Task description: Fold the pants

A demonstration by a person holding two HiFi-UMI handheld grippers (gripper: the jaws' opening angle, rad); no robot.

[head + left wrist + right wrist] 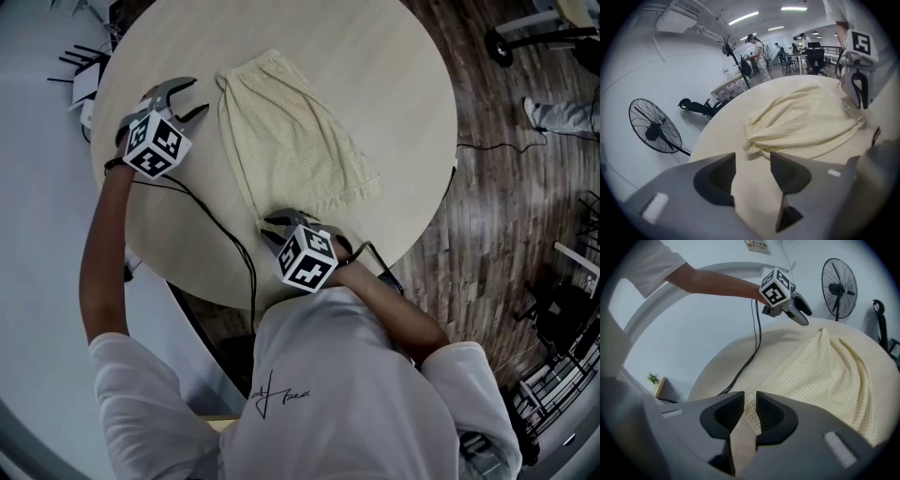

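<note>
Flat across the middle of the head view: pants (pixel 291 141), lengthways on the round table (pixel 403 84), apparently doubled leg over leg. At upper left, just beside the gathered end, the left claw (pixel 195 97), spread wide, holding nothing, only bare tabletop between its jaws. At lower centre, the right claw (pixel 274 225), parted by a narrow slit, cloth corner right at its tips but seemingly not pinched.

Likely risks from here:
- Snagging that corner while pulling the right claw away, dragging the fold askew.
- Closing the left claw short of the gathered end and catching one layer or none.
- Ploughing wrinkles with low jaws.
- Hooking the cable (pixel 757 329) trailing beside the fabric.
</note>
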